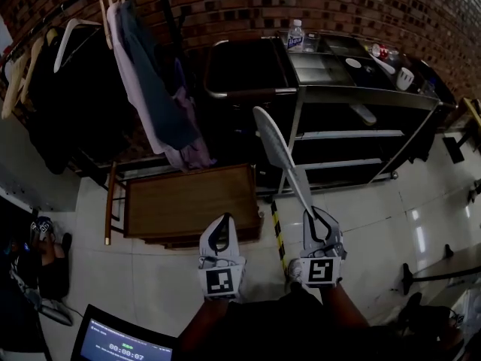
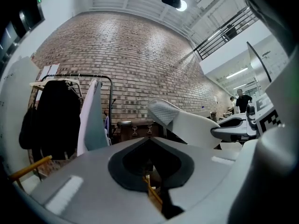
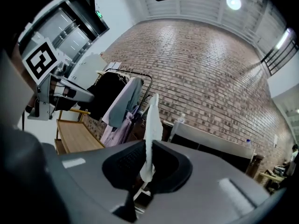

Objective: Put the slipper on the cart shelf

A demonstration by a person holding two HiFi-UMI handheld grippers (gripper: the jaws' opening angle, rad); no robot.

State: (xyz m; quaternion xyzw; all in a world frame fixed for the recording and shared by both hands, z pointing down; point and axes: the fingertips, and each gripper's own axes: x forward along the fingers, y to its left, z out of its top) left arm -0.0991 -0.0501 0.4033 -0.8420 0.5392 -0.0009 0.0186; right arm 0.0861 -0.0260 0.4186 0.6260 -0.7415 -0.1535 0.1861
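A white slipper stands on edge in my right gripper, with its sole pointing up and away toward the cart. In the right gripper view the slipper is pinched between the jaws of that gripper. The dark metal cart stands ahead and to the right, its shelves facing me. A pale oblong thing lies on its upper shelf. My left gripper hangs beside the right one, shut and empty. From the left gripper I see the slipper off to the right.
A clothes rack with hanging garments stands at the left. A low wooden table sits just ahead of the left gripper. On the cart top are a water bottle and several small items. A yellow-black strip marks the floor.
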